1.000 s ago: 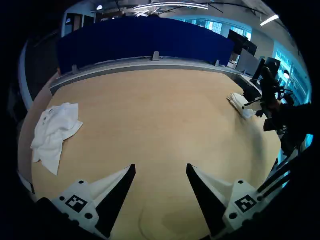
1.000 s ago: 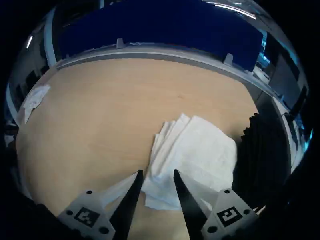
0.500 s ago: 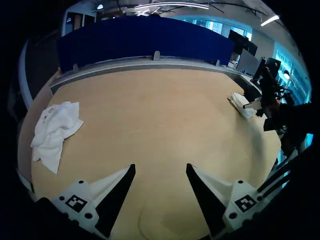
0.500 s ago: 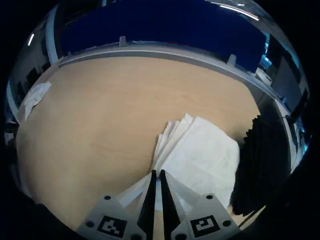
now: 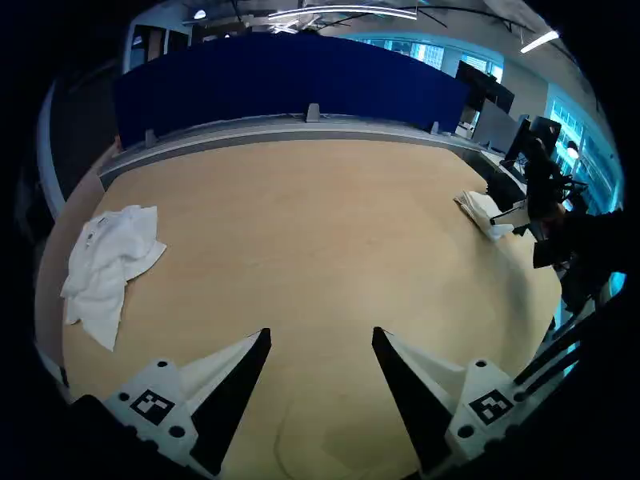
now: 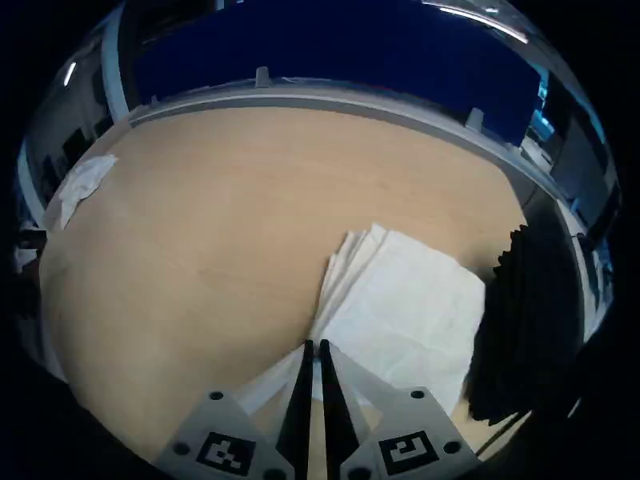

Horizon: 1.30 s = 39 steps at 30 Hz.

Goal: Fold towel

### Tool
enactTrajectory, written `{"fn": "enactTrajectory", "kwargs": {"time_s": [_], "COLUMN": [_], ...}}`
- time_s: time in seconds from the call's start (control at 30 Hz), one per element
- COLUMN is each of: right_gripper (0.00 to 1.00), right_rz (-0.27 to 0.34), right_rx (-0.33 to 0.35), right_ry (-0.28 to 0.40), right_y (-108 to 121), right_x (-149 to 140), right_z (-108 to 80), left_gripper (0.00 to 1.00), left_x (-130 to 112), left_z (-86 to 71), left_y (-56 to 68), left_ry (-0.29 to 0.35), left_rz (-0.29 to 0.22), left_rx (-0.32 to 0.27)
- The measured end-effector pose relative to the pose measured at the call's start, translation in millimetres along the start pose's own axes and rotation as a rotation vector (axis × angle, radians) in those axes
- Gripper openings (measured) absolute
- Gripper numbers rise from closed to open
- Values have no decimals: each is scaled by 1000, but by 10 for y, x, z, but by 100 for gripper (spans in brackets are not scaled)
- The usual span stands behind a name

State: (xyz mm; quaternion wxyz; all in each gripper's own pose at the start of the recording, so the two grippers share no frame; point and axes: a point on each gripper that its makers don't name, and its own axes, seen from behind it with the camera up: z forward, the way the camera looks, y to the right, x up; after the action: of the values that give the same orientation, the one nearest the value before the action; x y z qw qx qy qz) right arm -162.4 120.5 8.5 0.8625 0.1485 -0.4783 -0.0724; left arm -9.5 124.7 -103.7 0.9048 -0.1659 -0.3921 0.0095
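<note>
Jaws on right gripper (image 6: 312, 346), spread before, now pinch towel (image 6: 400, 312); left gripper (image 5: 319, 332) stays spread.

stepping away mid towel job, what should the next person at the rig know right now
The left gripper is open, holding nothing, above the wooden table.
The right gripper is shut on the near corner of the folded towel, by the table's right edge.
The crumpled towel lies at the table's left side.
Done: one towel folded.
Left: probably release it, then fold the crumpled towel.
</note>
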Motion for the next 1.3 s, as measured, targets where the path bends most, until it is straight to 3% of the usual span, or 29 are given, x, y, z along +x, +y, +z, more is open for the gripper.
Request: {"fn": "enactTrajectory", "kwargs": {"time_s": [0.43,0.5,0.63,0.7,0.83,0.9,1.3], "right_gripper": [10,15,49,57,88,97,100], "right_rz": [-10,-12,-17,-19,-14,-6,48], "right_rx": [-3,-2,5,8,-10,-31,-125], "right_ry": [-1,1,14,20,44,54,53], "right_y": [-9,-16,-33,-39,21,91,584], "right_x": [-17,-14,-7,0,47,66,22], "right_z": [2,-6,-25,-36,-63,-78,-214], "left_gripper": [94,94,94,94,94,94,94], "left_x": [2,6,11,12,17,19,33], "left_z": [-8,-8,-2,-2,2,4,6], "left_y": [-7,-9,-10,-7,-5,-8,-16], "left_ry": [-2,-1,-1,-1,-1,-1,-2], "left_rz": [1,1,2,2,2,2,1], "left_rx": [0,0,0,0,-1,-1,-2]}}
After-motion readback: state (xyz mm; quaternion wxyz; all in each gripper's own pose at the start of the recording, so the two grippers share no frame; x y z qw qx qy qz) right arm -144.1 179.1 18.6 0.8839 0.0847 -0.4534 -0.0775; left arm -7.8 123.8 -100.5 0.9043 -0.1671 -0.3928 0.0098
